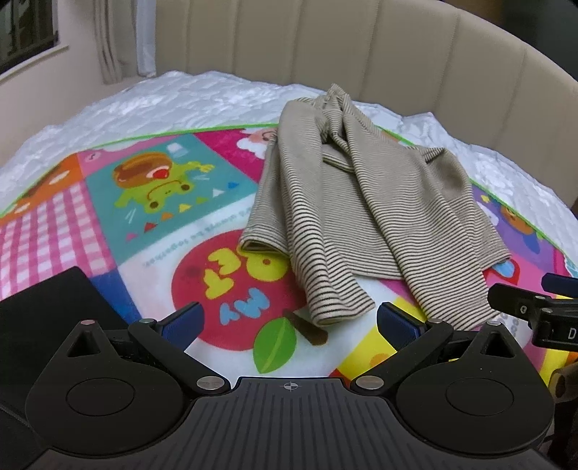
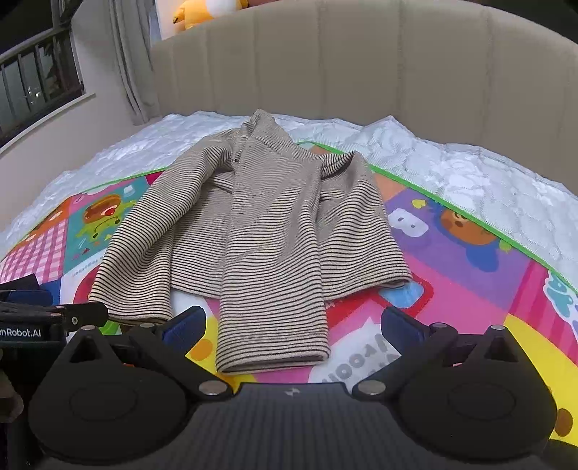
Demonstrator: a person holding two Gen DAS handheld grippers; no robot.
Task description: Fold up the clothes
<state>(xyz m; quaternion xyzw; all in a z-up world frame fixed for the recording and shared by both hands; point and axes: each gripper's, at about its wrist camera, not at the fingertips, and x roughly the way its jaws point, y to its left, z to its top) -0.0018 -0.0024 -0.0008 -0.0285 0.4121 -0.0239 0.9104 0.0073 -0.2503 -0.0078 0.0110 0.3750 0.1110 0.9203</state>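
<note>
Your sweater [image 2: 260, 224], beige with dark stripes, lies on the mat [image 2: 469, 289] in the middle of the bed [image 2: 469, 170]. Both sleeves are folded in over the body and run down toward you; the neck end points at the headboard [image 2: 361, 65], so the long axis runs from you to the headboard. Its top edge reaches past the mat's green border onto the white cover.

Nothing lies on the sweater or between it and your grippers. A dark flat thing [image 1: 47, 311] sits at the mat's near left corner in the left view. A yellow plush [image 2: 206, 11] rests above the headboard.

Your left gripper [image 1: 289, 321] hovers spread wide, holding nothing, just short of the left sleeve cuff. Your right gripper [image 2: 294, 325] is equally wide and empty, the right sleeve's cuff between its fingers.
</note>
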